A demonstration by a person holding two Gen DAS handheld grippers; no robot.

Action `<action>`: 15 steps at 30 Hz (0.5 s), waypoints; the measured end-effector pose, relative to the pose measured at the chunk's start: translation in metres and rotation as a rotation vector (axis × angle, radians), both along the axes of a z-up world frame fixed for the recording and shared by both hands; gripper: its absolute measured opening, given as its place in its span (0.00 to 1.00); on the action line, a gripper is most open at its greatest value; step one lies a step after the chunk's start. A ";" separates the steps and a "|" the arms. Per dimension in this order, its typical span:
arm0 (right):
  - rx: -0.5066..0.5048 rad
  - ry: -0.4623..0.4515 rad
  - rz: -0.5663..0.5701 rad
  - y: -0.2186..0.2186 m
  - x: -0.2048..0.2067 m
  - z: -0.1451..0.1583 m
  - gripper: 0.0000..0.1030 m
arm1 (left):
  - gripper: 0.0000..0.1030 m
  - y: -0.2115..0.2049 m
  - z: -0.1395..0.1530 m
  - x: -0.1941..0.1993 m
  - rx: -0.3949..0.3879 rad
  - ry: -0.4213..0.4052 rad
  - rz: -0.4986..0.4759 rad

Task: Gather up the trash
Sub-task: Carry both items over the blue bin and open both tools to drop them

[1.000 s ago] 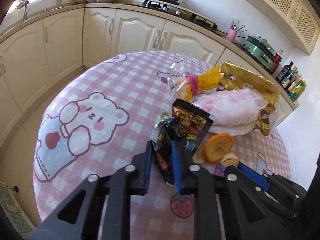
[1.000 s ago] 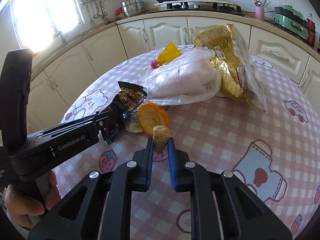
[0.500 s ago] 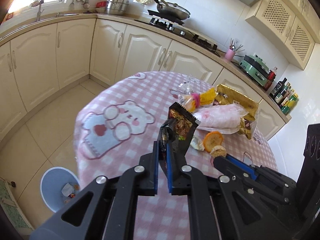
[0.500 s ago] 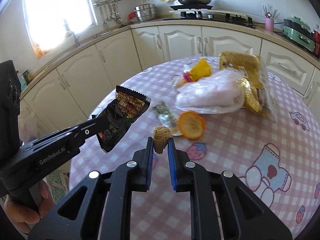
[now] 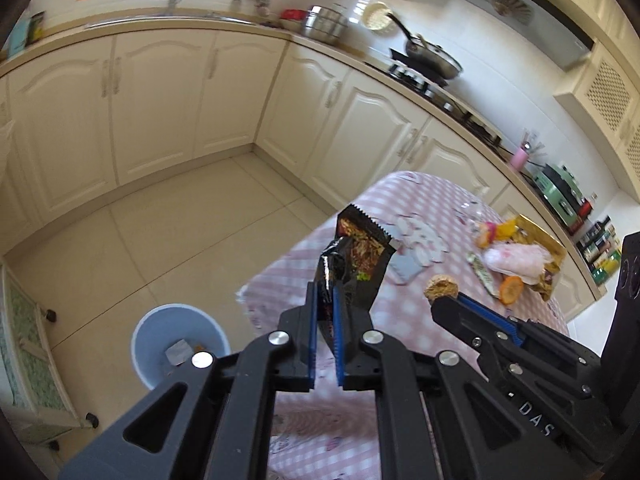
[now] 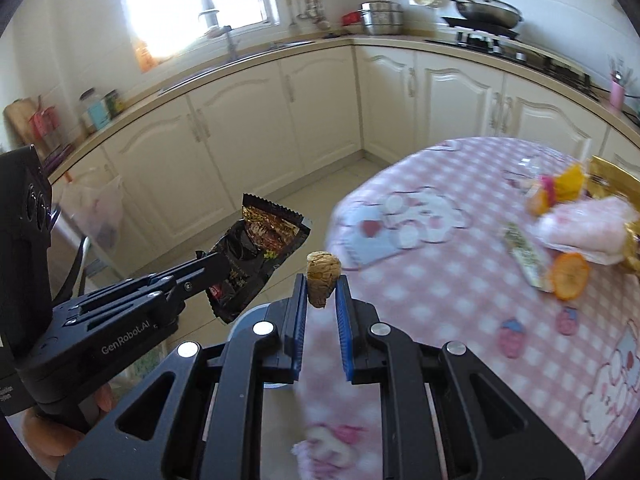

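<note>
- Pinching the limp, light snack wrapper (image 5: 352, 264) by its lower edge, left gripper (image 5: 325, 312) clamped
- Right gripper (image 6: 322, 292) squeezes a crumbly-looking brown lump (image 6: 322, 276), frame centre

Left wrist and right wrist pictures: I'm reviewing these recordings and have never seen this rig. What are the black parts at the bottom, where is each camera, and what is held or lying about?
No robot here: a person carries two hand-held grippers, each with a camera looking forward along its jaws, so each black frame at the bottom is that camera's own gripper.

In the left wrist view, the left gripper is shut on a black snack wrapper. Beyond it, on the floor, stands a blue trash bin with some scraps inside.

In the right wrist view, the right gripper is shut on a small brown food scrap. The other gripper shows at the left with its wrapper.

Both views show the table with a pink checked cloth. On it lie an orange peel, a pink plastic bag, a gold bag and a small flat packet.
</note>
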State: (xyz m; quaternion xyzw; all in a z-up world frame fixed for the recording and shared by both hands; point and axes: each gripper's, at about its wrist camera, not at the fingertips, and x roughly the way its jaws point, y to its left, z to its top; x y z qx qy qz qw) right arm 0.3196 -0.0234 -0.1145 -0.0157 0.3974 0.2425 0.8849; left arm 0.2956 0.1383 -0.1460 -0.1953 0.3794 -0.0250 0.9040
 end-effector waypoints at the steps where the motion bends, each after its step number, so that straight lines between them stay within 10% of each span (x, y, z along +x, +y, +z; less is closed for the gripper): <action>1: -0.006 0.004 0.019 0.013 -0.001 -0.003 0.13 | 0.06 0.010 -0.003 -0.003 -0.003 0.004 0.015; 15: -0.057 0.113 0.189 0.136 0.006 -0.064 0.13 | 0.06 0.129 -0.063 -0.022 -0.018 0.131 0.221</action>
